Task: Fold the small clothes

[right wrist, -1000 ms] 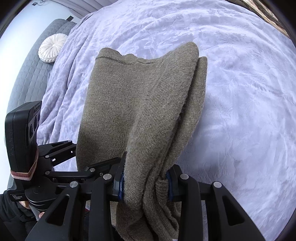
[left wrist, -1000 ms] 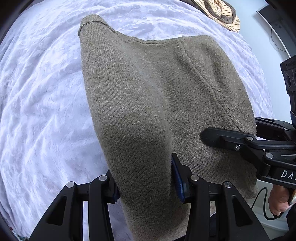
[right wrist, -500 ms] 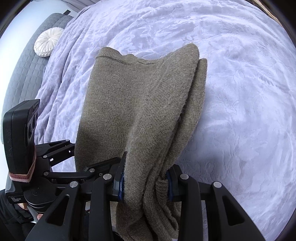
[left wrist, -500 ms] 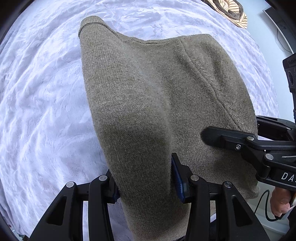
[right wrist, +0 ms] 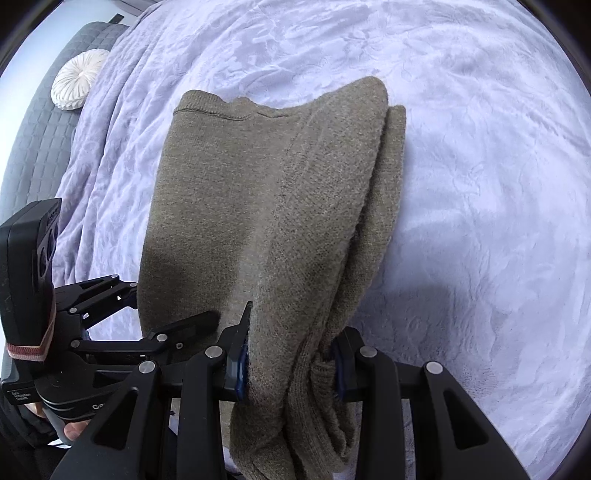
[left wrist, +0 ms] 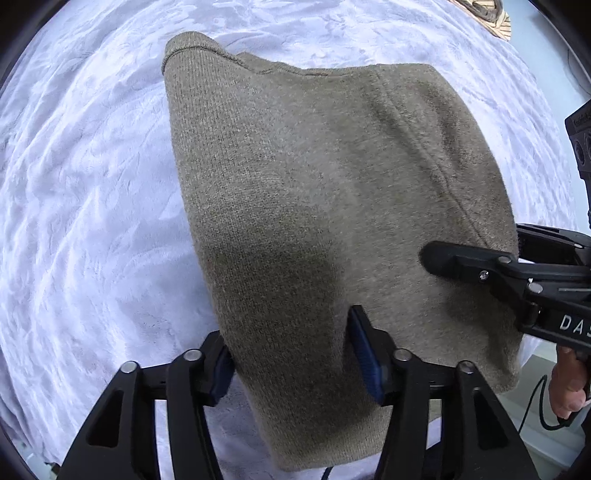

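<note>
An olive-brown knit sweater [left wrist: 332, 184] hangs folded over the bed, its far end lying on the white bedspread [left wrist: 92, 184]. My left gripper [left wrist: 291, 362] points straight down with the near edge of the sweater between its blue pads; its jaws are opening, but the cloth still touches both pads. My right gripper [right wrist: 291, 365] is shut on the bunched right-hand edge of the sweater [right wrist: 277, 203]. One black finger of the right gripper [left wrist: 436, 258] rests on the cloth at the right of the left wrist view. The left gripper [right wrist: 184, 325] shows at the lower left of the right wrist view.
The bedspread [right wrist: 480, 184] stretches wide around the sweater. A round white cushion [right wrist: 77, 85] lies against a grey quilted headboard [right wrist: 40, 140] at the far left. A striped cloth [left wrist: 487, 14] sits at the far edge. A person's hand [left wrist: 565, 384] holds the right gripper's handle.
Both grippers have sunk toward the bed with the sweater, which looks larger and closer to the cover. The left pads stand slightly wider apart than before.
</note>
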Demonstrator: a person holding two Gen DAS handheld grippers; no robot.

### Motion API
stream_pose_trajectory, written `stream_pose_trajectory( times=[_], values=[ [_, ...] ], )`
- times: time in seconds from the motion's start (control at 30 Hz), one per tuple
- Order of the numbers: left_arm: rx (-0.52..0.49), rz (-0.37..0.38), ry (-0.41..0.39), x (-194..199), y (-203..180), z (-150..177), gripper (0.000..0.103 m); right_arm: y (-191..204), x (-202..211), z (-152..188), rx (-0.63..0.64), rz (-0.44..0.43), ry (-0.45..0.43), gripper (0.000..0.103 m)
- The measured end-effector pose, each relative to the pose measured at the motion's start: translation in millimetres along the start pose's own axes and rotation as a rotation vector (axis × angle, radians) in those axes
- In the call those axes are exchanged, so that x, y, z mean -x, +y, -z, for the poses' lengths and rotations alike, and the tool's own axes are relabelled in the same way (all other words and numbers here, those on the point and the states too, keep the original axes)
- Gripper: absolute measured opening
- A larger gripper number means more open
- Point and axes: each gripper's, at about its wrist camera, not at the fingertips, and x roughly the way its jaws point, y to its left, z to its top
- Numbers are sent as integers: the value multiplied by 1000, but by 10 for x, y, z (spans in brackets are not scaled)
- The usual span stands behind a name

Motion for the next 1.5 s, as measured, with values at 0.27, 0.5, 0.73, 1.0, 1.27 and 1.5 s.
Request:
stream_pose_trajectory(
  times=[0.27,0.5,0.73,1.0,1.27,1.5],
  values=[
    [-64,-84,-7,89,-32,24,82,-53,53,-3,-12,105,4,53],
    [-93,-166,-47,218,-22,132,82,352,533,256,164,77,-141,53],
    [-77,-179,-2,1,-5,193,82,347,6,439,186,114,-2,53],
    [-100,-209,-14,-98,-301,147,82,225,51,337,137,68,-2,52],
    [-92,-223,-18,45,-366,165,82,369,23,-221,242,156,-35,53],
    [-82,-211,-22,185,-347,279,82,359,-220,-339,250,265,24,59]
  ],
)
